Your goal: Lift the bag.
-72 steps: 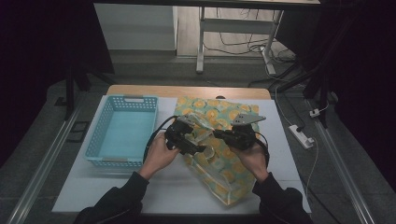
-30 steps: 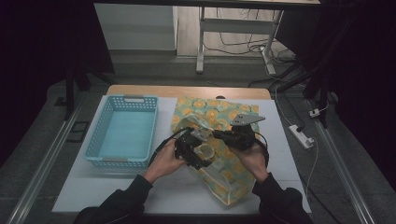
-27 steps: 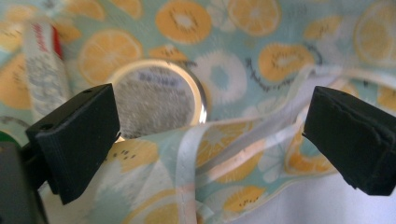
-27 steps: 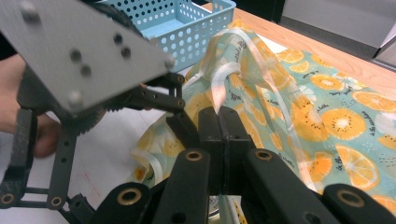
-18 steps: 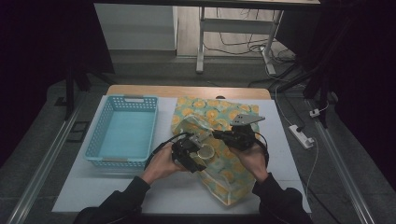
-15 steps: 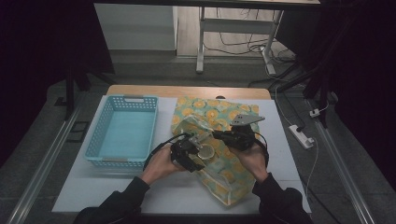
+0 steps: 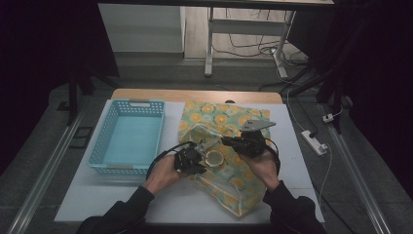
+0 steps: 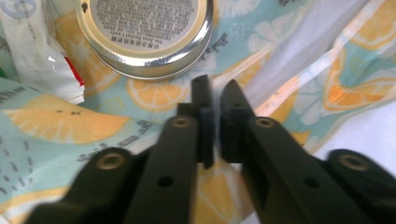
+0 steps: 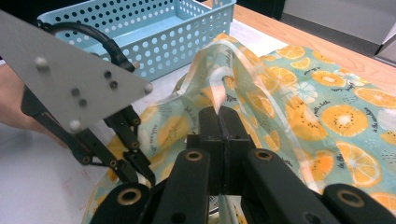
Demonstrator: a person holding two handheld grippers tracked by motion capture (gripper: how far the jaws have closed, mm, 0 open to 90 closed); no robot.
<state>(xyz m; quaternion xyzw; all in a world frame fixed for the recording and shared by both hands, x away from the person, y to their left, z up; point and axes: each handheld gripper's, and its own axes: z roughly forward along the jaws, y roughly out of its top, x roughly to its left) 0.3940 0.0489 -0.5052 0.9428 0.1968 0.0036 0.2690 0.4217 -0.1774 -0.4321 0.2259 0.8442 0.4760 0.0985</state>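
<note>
Round tin [image 8: 144, 35] cut off by the top edge in the left gripper view, its small print too blurred to read. White packet [image 8: 39, 51] cropped at the left edge. Orange-print bag [image 9: 299, 107] running off the right edge in the right gripper view. Whether film sits between the nearly closed jaws of the left gripper [image 8: 215, 95]: hard to tell, perhaps a thin fold.

A light blue perforated basket [image 7: 127, 138] stands on the white table [image 7: 97, 195]; a white power strip [image 7: 314, 142] lies on the floor.
</note>
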